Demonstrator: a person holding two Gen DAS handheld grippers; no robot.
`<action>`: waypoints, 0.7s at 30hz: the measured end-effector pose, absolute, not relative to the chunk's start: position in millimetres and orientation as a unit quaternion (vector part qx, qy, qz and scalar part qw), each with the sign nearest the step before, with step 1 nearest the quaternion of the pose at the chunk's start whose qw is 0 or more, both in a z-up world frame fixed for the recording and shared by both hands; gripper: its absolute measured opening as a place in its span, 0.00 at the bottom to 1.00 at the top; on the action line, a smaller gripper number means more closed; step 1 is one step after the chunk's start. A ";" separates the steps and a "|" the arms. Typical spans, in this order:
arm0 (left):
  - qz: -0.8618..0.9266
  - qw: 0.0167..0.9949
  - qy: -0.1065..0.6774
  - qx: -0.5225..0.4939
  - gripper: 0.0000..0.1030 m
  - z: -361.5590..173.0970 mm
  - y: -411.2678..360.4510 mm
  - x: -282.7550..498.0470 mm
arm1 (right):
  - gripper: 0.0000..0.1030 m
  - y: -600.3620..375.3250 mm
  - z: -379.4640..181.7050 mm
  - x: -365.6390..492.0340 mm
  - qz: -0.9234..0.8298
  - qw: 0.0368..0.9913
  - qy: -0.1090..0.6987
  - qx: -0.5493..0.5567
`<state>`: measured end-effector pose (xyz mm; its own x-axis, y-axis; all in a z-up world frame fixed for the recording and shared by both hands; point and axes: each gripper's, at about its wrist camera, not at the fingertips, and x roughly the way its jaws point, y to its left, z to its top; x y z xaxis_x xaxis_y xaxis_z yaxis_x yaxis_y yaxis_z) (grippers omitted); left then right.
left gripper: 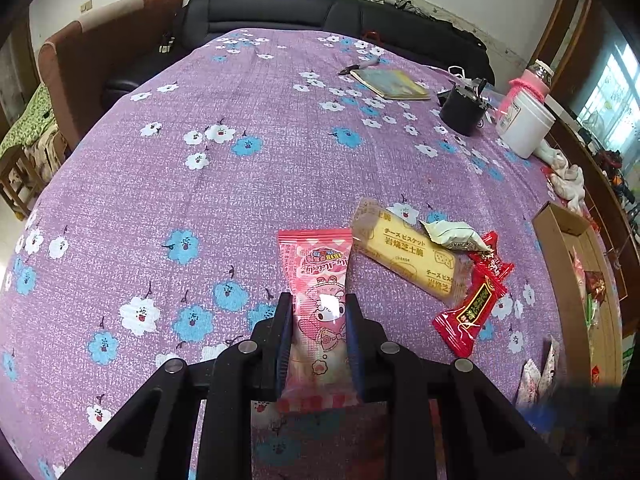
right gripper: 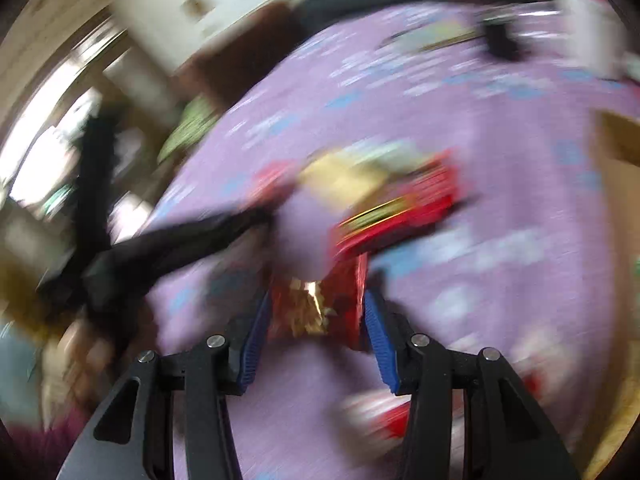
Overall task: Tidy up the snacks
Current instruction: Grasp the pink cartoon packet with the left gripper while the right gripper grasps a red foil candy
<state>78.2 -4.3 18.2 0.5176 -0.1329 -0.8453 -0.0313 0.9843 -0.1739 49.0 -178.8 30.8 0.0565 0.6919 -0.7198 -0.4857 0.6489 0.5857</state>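
A pink cartoon-print snack packet (left gripper: pixel 316 264) lies lengthways on the purple flowered tablecloth (left gripper: pixel 200 208), and my left gripper (left gripper: pixel 319 300) is shut on its near half. Just right of it lie a yellow cheese-biscuit packet (left gripper: pixel 408 256), a white-green packet (left gripper: pixel 452 234) and two red packets (left gripper: pixel 472 312). The right wrist view is badly blurred. There my right gripper (right gripper: pixel 317 300) is shut on a red and gold snack packet (right gripper: pixel 340 320) between its blue pads (right gripper: pixel 378 336), above the cloth near the same pile (right gripper: pixel 400 208).
A cardboard box (left gripper: pixel 560 232) holding several snacks stands at the table's right edge. Farther back are a white container (left gripper: pixel 524 124), a black cup (left gripper: pixel 462 108), a booklet (left gripper: pixel 390 84), a pen (left gripper: pixel 360 66) and a crumpled cloth (left gripper: pixel 568 176). A dark sofa (left gripper: pixel 280 12) lies beyond.
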 end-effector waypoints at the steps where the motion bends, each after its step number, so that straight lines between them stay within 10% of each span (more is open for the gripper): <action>1: -0.031 0.867 0.490 -0.086 0.25 18.3 -3.3 78.3 | 0.46 -173.8 36.7 39.4 0.438 0.712 0.542 0.085; 21: 0.007 0.882 0.452 -0.131 0.25 38.8 51.8 78.6 | 0.55 -95.9 50.3 6.7 0.361 0.763 0.535 -0.017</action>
